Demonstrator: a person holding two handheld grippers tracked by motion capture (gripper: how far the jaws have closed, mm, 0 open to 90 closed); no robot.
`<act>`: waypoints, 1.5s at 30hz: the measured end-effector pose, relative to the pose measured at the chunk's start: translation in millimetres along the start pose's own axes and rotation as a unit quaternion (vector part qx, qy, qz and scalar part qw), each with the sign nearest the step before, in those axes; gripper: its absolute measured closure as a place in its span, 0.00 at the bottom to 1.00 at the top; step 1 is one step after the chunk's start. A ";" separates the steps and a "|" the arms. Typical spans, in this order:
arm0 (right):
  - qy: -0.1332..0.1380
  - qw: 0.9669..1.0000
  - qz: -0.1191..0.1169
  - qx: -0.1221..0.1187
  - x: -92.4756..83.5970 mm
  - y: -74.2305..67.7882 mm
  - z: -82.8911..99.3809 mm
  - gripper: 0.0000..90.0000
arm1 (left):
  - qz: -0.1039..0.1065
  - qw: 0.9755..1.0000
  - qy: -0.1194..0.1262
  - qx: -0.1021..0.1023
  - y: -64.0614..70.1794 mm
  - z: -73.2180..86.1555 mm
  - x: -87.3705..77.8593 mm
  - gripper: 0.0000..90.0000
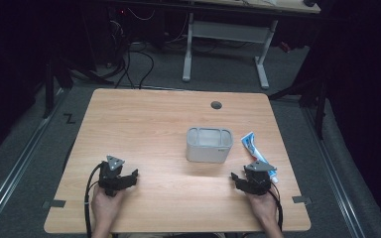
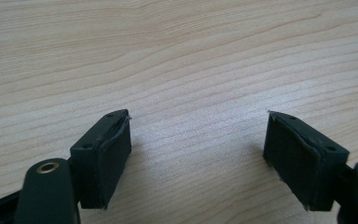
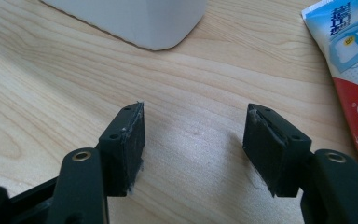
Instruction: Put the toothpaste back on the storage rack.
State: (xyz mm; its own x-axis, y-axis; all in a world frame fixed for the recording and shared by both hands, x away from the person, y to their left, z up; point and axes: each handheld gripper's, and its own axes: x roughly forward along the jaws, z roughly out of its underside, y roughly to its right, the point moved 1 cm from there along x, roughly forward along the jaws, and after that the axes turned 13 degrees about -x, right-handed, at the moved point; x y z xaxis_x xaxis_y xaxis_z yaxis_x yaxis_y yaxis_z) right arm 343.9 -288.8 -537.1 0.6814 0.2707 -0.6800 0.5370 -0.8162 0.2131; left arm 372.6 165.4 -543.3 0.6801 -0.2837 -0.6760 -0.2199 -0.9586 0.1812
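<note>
A grey-white rectangular container (image 1: 209, 144) stands on the wooden table (image 1: 144, 124), right of its middle. A blue, white and red toothpaste tube (image 1: 256, 151) lies flat just to the container's right. My right gripper (image 1: 243, 179) rests near the front right, open and holding nothing, with the tube beside it. In the right gripper view the container's corner (image 3: 149, 21) is ahead and the tube (image 3: 354, 70) lies at the right, outside the open jaws (image 3: 193, 112). My left gripper (image 1: 127, 176) rests at the front left, open over bare wood (image 2: 198, 116).
A round cable hole (image 1: 216, 105) sits near the table's far edge. Beyond the table are a white desk frame (image 1: 225, 39) and cables on a grey floor. Metal rails run along both sides of the table.
</note>
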 end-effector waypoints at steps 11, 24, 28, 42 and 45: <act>0.007 1.000 0.008 0.005 -8.9 0.3 4.4 0.47 | 0.000 1.000 0.000 0.000 -0.1 0.0 0.0 0.26; 0.029 0.999 0.003 0.027 -22.7 9.0 10.9 0.51 | -0.002 1.000 0.001 -0.001 0.2 0.0 0.2 0.26; 0.034 0.999 0.003 0.028 -28.5 11.1 13.6 0.51 | -0.002 1.000 0.001 -0.001 0.3 -0.2 0.4 0.26; 0.042 0.998 0.014 0.046 -42.9 24.3 14.7 0.53 | -0.002 1.000 0.002 -0.002 0.3 -0.2 0.4 0.26; 0.044 0.998 0.019 0.046 -47.3 28.1 14.3 0.53 | -0.001 1.000 0.001 -0.001 0.5 0.1 0.2 0.26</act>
State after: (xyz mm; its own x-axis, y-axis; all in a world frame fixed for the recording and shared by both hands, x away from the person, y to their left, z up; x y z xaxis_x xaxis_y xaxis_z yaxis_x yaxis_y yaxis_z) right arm 319.7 -331.8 -509.0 0.7440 0.2791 -0.6071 0.4648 -0.8689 0.1701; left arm 372.6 164.9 -543.5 0.6825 -0.2822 -0.6743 -0.2175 -0.9591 0.1812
